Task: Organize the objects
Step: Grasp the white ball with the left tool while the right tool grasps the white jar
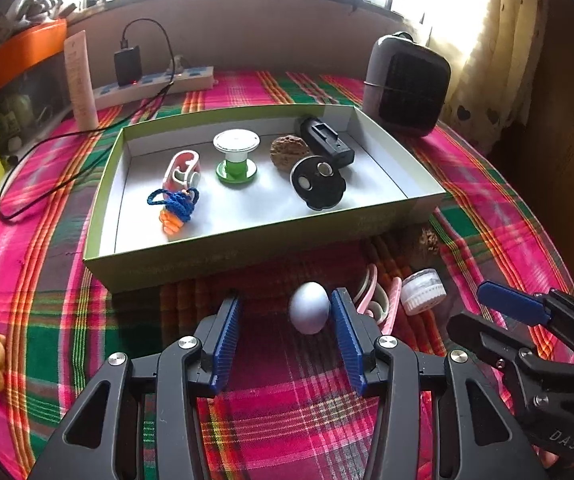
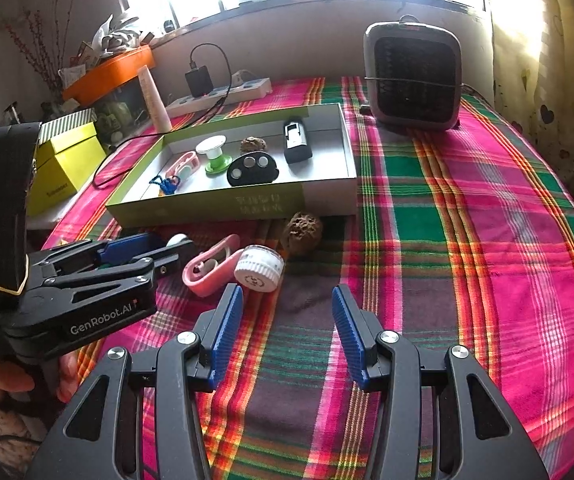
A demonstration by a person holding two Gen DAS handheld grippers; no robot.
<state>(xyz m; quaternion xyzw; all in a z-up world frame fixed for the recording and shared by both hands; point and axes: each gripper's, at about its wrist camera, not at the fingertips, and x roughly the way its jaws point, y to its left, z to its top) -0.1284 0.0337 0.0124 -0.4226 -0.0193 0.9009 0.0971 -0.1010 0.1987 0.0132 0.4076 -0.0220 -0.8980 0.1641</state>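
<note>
The left tool stands half open around the egg on the tabletop, near the box. Only the right pad looks close, so closing could roll it away. The right tool is open, empty.

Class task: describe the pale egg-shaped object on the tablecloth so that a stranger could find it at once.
Find the shallow green box on the plaid cloth. Just in front of its near wall lies the egg, between the left gripper's blue fingers. It alone is smooth, plain and bluish-white.
</note>
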